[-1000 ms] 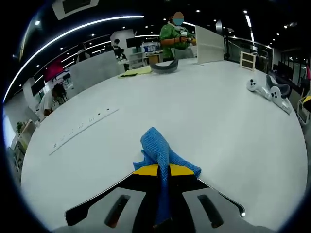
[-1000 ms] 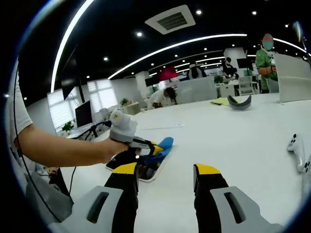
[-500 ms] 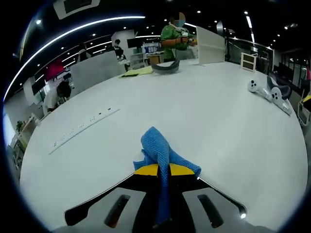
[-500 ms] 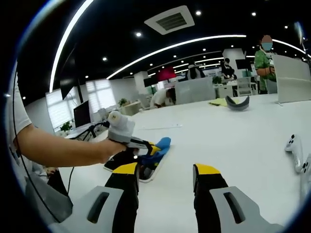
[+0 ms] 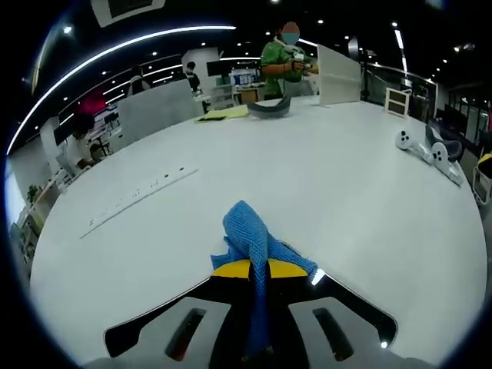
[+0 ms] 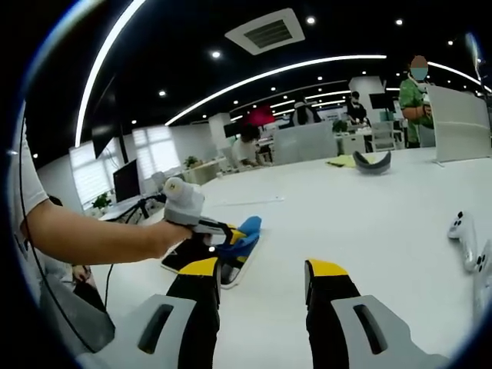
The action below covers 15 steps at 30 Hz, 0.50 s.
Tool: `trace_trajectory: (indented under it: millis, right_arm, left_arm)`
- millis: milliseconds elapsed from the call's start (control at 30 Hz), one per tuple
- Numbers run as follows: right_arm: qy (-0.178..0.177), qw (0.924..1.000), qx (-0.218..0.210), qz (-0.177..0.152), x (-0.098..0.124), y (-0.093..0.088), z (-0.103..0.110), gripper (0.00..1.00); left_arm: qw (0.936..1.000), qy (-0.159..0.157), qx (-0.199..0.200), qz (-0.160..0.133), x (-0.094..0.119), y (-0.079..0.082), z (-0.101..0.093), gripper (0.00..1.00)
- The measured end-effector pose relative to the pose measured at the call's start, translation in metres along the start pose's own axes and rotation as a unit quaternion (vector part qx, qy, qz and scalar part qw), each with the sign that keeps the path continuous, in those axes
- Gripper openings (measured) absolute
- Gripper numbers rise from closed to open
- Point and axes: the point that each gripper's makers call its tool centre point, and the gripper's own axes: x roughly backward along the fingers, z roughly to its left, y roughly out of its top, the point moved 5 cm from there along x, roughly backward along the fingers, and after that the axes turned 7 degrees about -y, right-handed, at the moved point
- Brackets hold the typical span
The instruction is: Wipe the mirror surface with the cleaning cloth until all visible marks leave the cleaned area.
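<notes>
A blue cleaning cloth (image 5: 246, 231) is pinched in my left gripper (image 5: 254, 269), which is shut on it, and its free end bunches up ahead of the yellow tips. Under the jaws lies the mirror (image 5: 350, 311), a dark flat pane on the white table. In the right gripper view a hand holds the left gripper (image 6: 231, 234) low over the mirror (image 6: 178, 261), with the cloth (image 6: 250, 229) sticking out in front. My right gripper (image 6: 261, 269) hovers open and holds nothing, to the right of the mirror and nearer the camera.
White game controllers (image 5: 430, 150) (image 6: 461, 231) lie at the table's right side. A grey curved object (image 5: 269, 108) and a yellow sheet (image 5: 223, 114) sit at the far edge near a white board (image 5: 338, 73). A person in green (image 5: 284, 58) stands behind.
In the right gripper view, the hand with the left gripper and cloth has shifted slightly left over the mirror. The cloth stays gripped and the right gripper stays open.
</notes>
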Motion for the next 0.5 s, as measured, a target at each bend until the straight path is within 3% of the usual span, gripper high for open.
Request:
trace_trajectory:
  millis: [500]
  right_arm:
    - [0.002, 1.0, 0.0, 0.001, -0.001, 0.0, 0.0, 0.42]
  left_arm:
    - [0.9998, 0.016, 0.014, -0.001, 0.017, -0.011, 0.019, 0.03]
